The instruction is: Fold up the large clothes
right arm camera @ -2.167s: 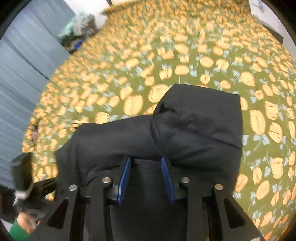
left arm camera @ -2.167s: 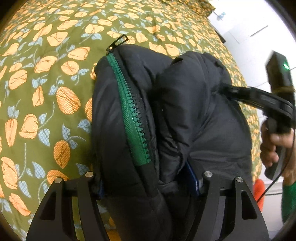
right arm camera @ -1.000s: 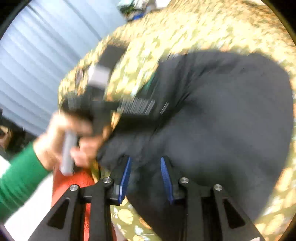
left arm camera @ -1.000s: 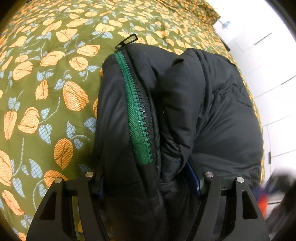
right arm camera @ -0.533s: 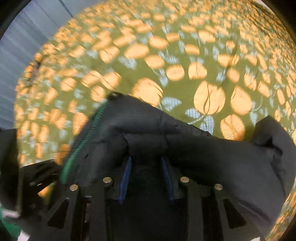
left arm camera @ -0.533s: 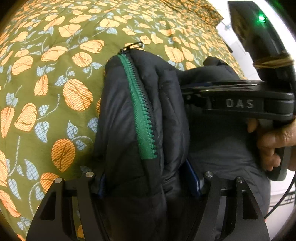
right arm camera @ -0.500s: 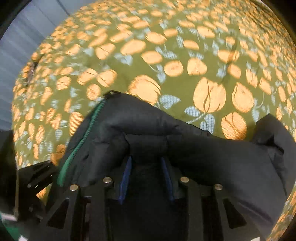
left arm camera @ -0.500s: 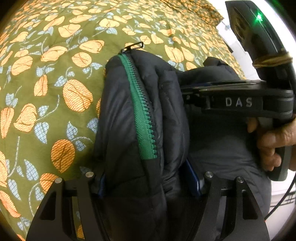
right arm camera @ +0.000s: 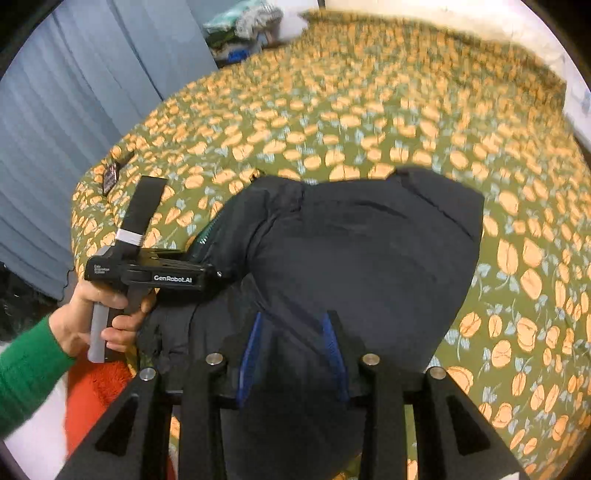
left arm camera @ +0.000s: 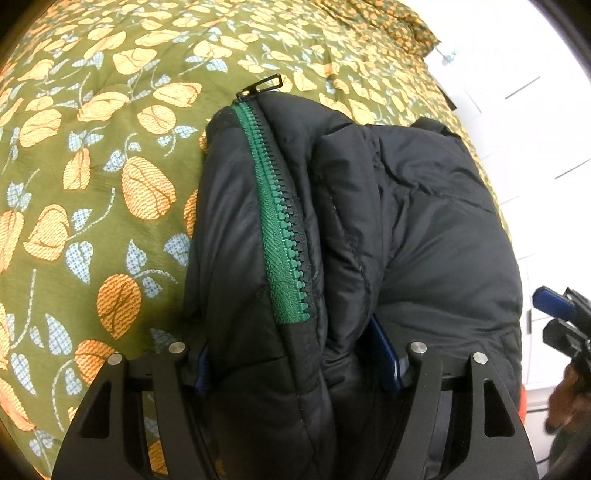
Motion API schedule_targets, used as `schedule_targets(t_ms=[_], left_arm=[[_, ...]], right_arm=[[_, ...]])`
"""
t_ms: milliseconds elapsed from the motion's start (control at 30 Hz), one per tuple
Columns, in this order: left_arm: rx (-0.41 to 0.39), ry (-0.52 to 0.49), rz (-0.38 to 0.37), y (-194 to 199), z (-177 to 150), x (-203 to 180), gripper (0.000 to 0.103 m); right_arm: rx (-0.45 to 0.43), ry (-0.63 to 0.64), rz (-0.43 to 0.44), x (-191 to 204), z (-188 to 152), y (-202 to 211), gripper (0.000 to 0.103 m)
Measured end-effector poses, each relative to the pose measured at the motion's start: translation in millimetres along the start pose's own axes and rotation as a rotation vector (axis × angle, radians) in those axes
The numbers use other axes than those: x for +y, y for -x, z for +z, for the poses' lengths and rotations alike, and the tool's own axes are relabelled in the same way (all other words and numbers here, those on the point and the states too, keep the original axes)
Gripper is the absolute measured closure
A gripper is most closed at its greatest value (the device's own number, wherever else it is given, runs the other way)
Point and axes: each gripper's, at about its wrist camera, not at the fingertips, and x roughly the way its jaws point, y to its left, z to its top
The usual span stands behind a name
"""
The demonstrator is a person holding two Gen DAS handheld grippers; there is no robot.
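Observation:
A black padded jacket (left arm camera: 424, 240) with a green zipper (left arm camera: 284, 236) lies bundled on the flowered bedspread (left arm camera: 92, 166). My left gripper (left arm camera: 293, 354) is shut on the thick zipper-side fold, with its blue pads (left arm camera: 386, 362) pressed into the fabric. The right wrist view shows the same bundle, the jacket (right arm camera: 369, 266), from the other side, with my left gripper (right arm camera: 218, 275) dug into its left end. My right gripper (right arm camera: 293, 317) hovers above the jacket's near edge with its jaws opening and nothing clamped between them. The left wrist view shows my right gripper (left arm camera: 557, 314) off the bundle's right side.
The olive bedspread (right arm camera: 406, 110) stretches far beyond the jacket. Blue-grey curtains (right arm camera: 55, 147) hang on the left, and a pile of clothes (right arm camera: 240, 22) sits past the bed. A small dark object (right arm camera: 110, 177) lies near the bed's left edge. A red fluffy thing (right arm camera: 99, 387) lies below the hand.
My right gripper has left the top of the bundle near the zipper and drawn back up to its near right side. The left gripper and the jacket stayed put.

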Motion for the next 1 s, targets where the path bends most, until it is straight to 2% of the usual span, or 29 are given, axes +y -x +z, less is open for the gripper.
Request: schedule_targets(t_ms=[67, 167, 233, 300, 333, 367, 400, 433, 500, 600, 700, 867, 1000], left_arm=[[-0.001, 0.002, 0.005, 2.0, -1.0, -0.8, 0.032], [0.003, 0.008, 0.014, 2.1, -0.7, -1.5, 0.032], [0.016, 0.014, 0.007, 3.9, 1.5, -2.0, 0.032], [0.043, 0.033, -0.062, 17.5, 4.8, 2.5, 0.031], [0.03, 0.049, -0.114, 27.5, 4.8, 8.8, 0.03], [0.007, 0.066, -0.154, 36.6, 3.8, 16.0, 0.024], [-0.02, 0.086, -0.186, 45.4, 2.2, 25.1, 0.014], [-0.056, 0.115, -0.211, 54.3, -0.5, 37.6, 0.011], [-0.089, 0.176, -0.262, 60.7, -6.3, 64.6, 0.009], [-0.071, 0.284, -0.378, 46.6, -15.3, 99.7, 0.009], [-0.051, 0.289, -0.49, 32.4, -17.1, 101.3, 0.008], [-0.009, 0.225, -0.584, 21.3, -7.1, 84.5, 0.007], [0.062, 0.241, -0.634, -6.0, 4.6, 77.2, 0.005]], right_arm=[[-0.026, -0.001, 0.025, 6.3, 6.0, -21.8, 0.068], [0.004, 0.027, 0.019, 9.4, 2.9, -69.2, 0.068], [0.014, 0.032, 0.001, 8.2, -1.1, -81.9, 0.069], [0.037, 0.055, -0.022, 8.6, -3.5, -86.5, 0.069], [0.043, 0.058, -0.023, 7.3, -4.4, -85.4, 0.069], [0.048, 0.056, -0.02, 4.3, -5.4, -85.3, 0.069], [0.046, 0.048, -0.005, -2.1, -7.2, -84.4, 0.07], [0.042, 0.041, 0.01, -6.6, -10.5, -83.1, 0.071], [0.022, 0.008, 0.051, -18.2, -16.6, -80.9, 0.071], [-0.004, -0.02, 0.087, -27.4, -23.4, -78.6, 0.071], [-0.015, -0.026, 0.088, -26.6, -24.0, -77.5, 0.071], [-0.014, -0.03, 0.082, -24.2, -23.6, -75.4, 0.071], [-0.02, -0.044, 0.091, -26.5, -23.7, -75.4, 0.071]])
